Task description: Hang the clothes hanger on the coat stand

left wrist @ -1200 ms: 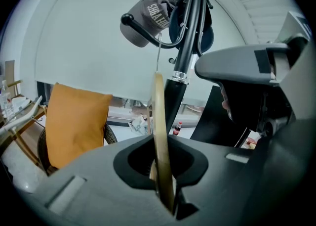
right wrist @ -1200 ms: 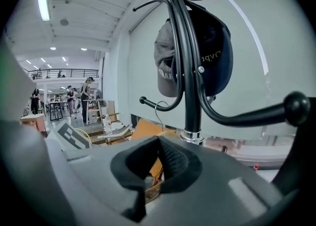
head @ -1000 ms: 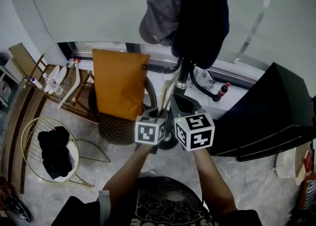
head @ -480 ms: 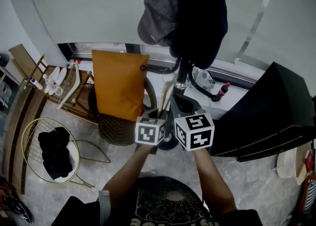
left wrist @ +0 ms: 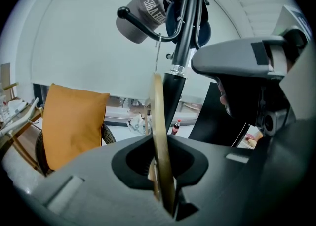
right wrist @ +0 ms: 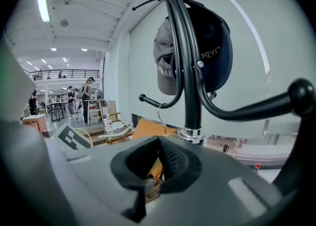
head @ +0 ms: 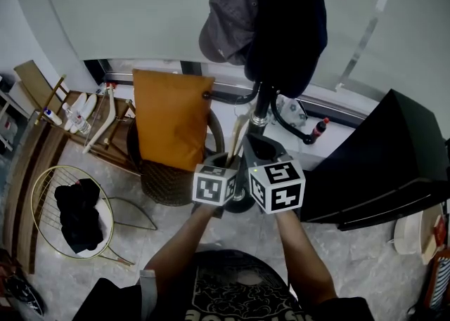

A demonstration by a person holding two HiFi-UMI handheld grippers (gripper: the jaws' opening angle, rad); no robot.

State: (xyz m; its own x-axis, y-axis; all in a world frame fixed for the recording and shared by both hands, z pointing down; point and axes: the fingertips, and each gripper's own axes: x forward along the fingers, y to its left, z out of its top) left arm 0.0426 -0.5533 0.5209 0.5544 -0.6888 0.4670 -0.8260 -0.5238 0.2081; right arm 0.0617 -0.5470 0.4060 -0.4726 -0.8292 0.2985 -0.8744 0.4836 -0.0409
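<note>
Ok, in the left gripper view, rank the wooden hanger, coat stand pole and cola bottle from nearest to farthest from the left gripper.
1. Wooden hanger: centre, clamped between the jaws of the left gripper.
2. Coat stand pole: just behind it, slightly right.
3. Cola bottle: on the floor beyond the pole.

Two in all: the left hand-held gripper (left wrist: 159, 160) and the right hand-held gripper (right wrist: 158, 143). One coat stand (head: 261, 112) at twelve o'clock carries two caps, one grey cap (head: 230, 14) and one dark cap (head: 288, 24). One wooden hanger (head: 239, 137). One orange cushion (head: 172, 119) at ten o'clock. One bottle (head: 318, 130) at two o'clock.
</note>
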